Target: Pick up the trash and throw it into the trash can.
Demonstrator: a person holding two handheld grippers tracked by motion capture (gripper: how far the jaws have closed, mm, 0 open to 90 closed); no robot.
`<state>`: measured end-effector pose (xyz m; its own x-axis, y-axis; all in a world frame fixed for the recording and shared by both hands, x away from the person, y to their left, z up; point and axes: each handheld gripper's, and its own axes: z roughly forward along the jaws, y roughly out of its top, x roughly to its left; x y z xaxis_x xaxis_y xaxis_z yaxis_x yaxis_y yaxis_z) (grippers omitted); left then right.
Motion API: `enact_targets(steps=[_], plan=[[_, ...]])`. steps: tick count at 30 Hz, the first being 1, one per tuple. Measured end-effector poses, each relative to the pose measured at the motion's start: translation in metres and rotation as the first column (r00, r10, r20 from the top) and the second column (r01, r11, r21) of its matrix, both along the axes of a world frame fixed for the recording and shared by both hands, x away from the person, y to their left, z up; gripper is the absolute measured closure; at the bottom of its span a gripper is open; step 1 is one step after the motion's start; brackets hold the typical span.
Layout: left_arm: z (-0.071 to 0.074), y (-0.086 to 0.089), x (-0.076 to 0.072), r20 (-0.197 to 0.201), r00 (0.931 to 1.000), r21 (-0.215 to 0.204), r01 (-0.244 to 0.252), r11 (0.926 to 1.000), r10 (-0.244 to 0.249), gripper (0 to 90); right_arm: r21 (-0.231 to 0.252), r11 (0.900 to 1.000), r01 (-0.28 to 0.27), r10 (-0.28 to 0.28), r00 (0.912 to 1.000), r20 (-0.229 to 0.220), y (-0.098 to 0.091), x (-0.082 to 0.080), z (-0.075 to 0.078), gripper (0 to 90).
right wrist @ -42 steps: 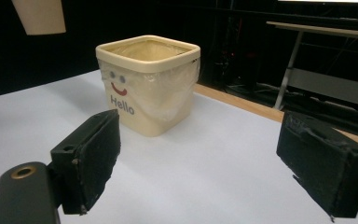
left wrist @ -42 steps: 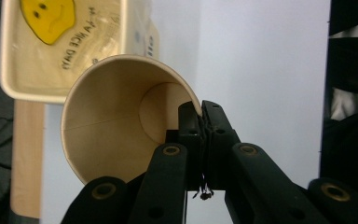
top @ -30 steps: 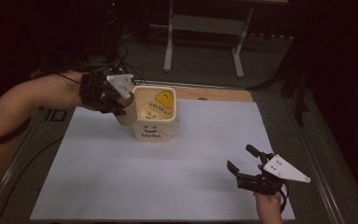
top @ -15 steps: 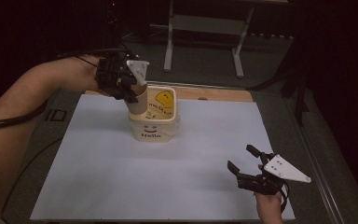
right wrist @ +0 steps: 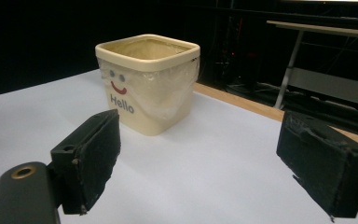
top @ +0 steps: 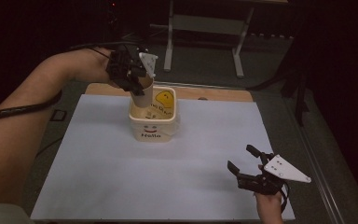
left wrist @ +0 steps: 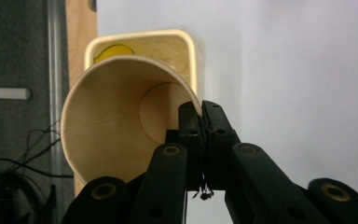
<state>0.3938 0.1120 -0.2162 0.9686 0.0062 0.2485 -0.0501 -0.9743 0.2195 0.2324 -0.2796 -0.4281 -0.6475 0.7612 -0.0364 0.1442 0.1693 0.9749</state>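
- The left gripper (top: 139, 83) holds a brown paper cup (top: 142, 91) by its rim: the fingers (left wrist: 200, 122) are closed on the cup wall, one inside the mouth and one outside.
- The paper cup hangs tilted over the far-left corner of the cream square tub (top: 153, 122), which stands on the white sheet (top: 121, 177) covering the table (top: 214, 93).
- In the high view the lower end of the cup reaches below the tub rim; whether it touches the tub cannot be determined.
- Long axis of the cup: steeply tilted, base toward the tub interior, open mouth up and toward the left gripper.
- In the left gripper view the cup interior and round base (left wrist: 165, 109) face the camera, with the tub rim (left wrist: 193, 51) beyond.
- Judged step: emptying the cup into the tub, or placing it there.
- To do it well: keep the pinch on the rim firm but not crushing, since thin paper wall buckles easily.
- Keep the cup centred over the tub opening and clear of the rim, so the light tub is not pushed along the sheet.
- The right gripper (top: 247, 169) rests near the front right of the sheet, well apart from the tub, fingers (right wrist: 91, 161) spread wide and empty.
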Motion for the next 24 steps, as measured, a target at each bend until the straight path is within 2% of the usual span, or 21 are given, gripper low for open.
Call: enact_targets(steps=[2,9,11,15,16,20,24], plan=[[-0.001,-0.002,0.003,0.002,1.0000,-0.005,0.003,1.0000,-0.003,89.0,0.001,1.0000,0.001,-0.001,1.0000,-0.001,0.000,0.000,0.000,13.5],[-0.005,-0.008,0.015,0.011,0.9999,0.017,0.010,0.9998,-0.010,89.0,0.002,1.0000,0.000,0.000,1.0000,0.000,0.000,0.000,0.000,13.5],[-0.006,-0.009,0.019,-0.002,1.0000,0.010,-0.001,1.0000,0.001,89.0,0.000,1.0000,-0.001,0.001,1.0000,0.000,0.000,0.000,0.000,13.5],[-0.008,-0.012,0.025,0.012,0.9999,0.028,0.002,0.9996,-0.002,89.0,-0.004,1.0000,-0.002,0.002,1.0000,0.005,0.000,-0.001,0.000,13.5],[-0.010,-0.013,0.026,-0.002,0.9999,0.024,-0.011,0.9997,0.011,89.0,-0.003,1.0000,-0.002,0.002,1.0000,0.005,0.000,-0.001,0.000,13.5],[-0.012,-0.014,0.031,0.012,0.9999,0.025,-0.012,0.9996,0.012,89.0,-0.001,1.0000,-0.003,0.003,1.0000,0.002,0.000,-0.001,0.000,13.5],[-0.015,-0.016,0.034,-0.005,0.9995,0.019,-0.031,0.9993,0.032,89.0,-0.003,1.0000,-0.006,0.006,1.0000,0.005,0.001,-0.001,0.000,13.5]])
